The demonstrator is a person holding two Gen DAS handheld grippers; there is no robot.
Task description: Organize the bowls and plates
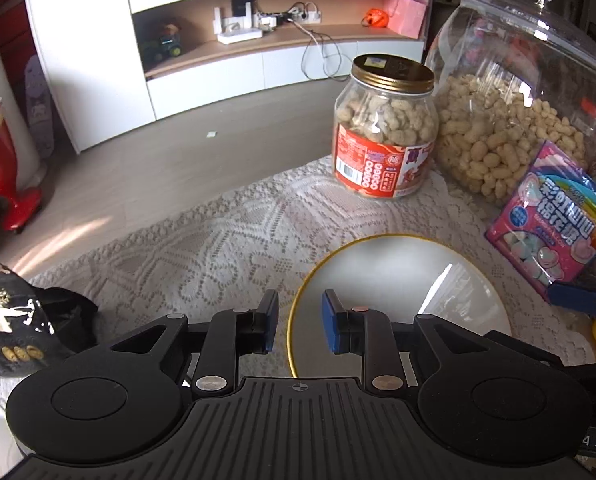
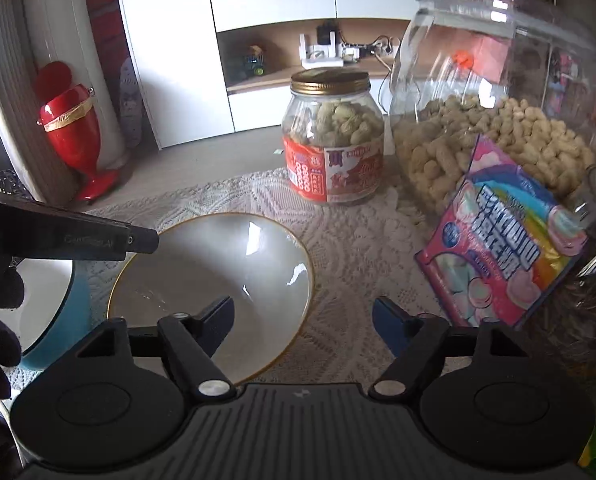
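A white plate (image 1: 382, 276) with a gold rim lies on the lace cloth. My left gripper (image 1: 300, 322) hangs over its left edge, so the rim runs through the gap between the blue pads, and the pads stand apart from it. In the right wrist view the same plate (image 2: 218, 264) sits low and left. My right gripper (image 2: 302, 318) is open over the plate's right rim, with one finger above the plate and the other above the cloth. A blue bowl (image 2: 80, 304) with a white inside stands left of the plate, partly hidden by the left gripper's finger (image 2: 142, 240).
Behind the plate stand a gold-lidded jar of peanuts (image 1: 384, 132) and a big clear jar (image 1: 514, 100). A pink marshmallow bag (image 1: 554, 216) leans on the big jar. A black bag (image 1: 18, 328) lies at the left. The table's far edge (image 1: 186, 216) drops to the floor.
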